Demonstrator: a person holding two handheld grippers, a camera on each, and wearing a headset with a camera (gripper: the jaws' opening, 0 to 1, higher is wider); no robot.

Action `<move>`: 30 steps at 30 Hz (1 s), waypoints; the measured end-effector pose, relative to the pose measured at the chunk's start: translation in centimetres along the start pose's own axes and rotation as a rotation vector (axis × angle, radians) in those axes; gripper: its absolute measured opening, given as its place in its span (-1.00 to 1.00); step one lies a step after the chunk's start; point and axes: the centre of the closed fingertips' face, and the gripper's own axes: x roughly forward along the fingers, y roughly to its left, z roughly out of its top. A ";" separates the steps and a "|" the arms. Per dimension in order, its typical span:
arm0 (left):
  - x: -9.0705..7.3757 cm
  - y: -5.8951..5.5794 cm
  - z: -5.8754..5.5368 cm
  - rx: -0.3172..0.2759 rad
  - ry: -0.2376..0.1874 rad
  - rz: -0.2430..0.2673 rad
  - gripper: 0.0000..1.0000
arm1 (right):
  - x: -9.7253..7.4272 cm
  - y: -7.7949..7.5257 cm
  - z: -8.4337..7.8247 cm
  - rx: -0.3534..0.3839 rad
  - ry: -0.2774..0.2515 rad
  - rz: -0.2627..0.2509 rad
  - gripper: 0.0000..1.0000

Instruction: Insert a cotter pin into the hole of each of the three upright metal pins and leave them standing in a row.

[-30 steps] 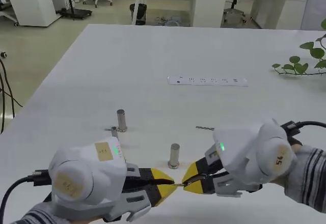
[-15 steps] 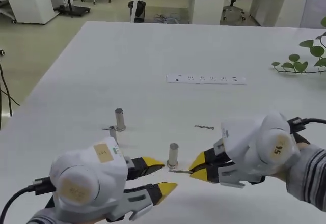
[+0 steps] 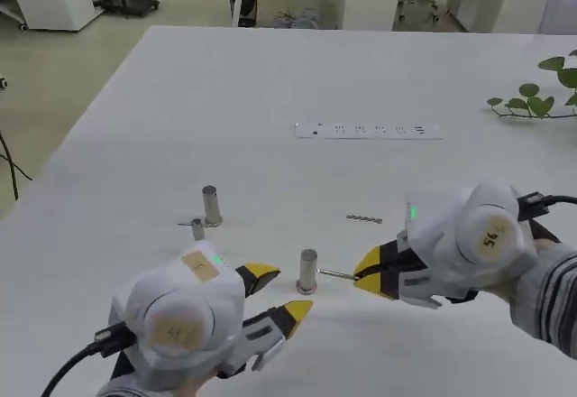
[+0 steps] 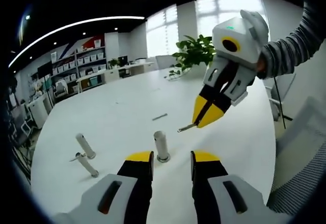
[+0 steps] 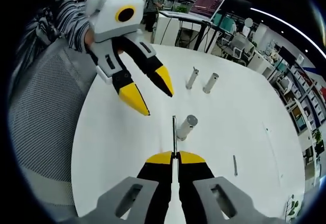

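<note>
Cotter pin point(image 3: 335, 274) pinched in the closed jaws of the right gripper point(image 3: 365, 275), its tip just beside the nearest upright pin point(image 3: 308, 271) on the table point(image 3: 270, 99). The left gripper point(image 3: 287, 290) waits spread alongside. A clean insertion likely needs the tip level with the hole.

1. At the workbench, a round sticker point(image 3: 491, 235) on the back of the right gripper point(image 3: 368, 275) carries two dark, tilted digits; we read them as "56".
2. On the left gripper point(image 3: 290, 290), a small yellow label point(image 3: 201, 266) and a round tan label point(image 3: 178, 332) bear print too blurred for us to read.
</note>
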 end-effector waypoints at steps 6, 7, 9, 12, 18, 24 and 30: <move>1.2 0.8 -0.4 -0.046 -0.001 0.051 -0.45 | 0.5 -1.0 -0.8 0.033 0.020 -0.016 -1.00; 1.4 0.9 -0.5 -0.050 -0.001 0.055 -0.46 | 0.6 -1.2 -0.9 0.036 0.022 -0.019 -1.00; 1.8 1.0 -0.7 -0.057 0.000 0.067 -0.45 | 0.9 -1.5 -1.1 0.029 0.029 -0.026 -1.00; 2.4 1.1 -0.8 -0.074 0.006 0.078 -0.45 | 1.2 -1.8 -1.3 0.025 0.037 -0.028 -1.00; 3.9 1.4 -1.0 -0.092 0.014 0.096 -0.46 | 1.8 -2.3 -1.6 0.026 0.043 -0.020 -1.00; 5.0 1.8 -1.2 -0.142 0.016 0.119 -0.51 | 2.2 -2.3 -1.8 0.022 0.050 -0.008 -1.00; 6.1 1.6 -1.7 -0.145 0.042 0.122 -0.55 | 2.3 -2.3 -1.9 0.017 0.054 0.004 -1.00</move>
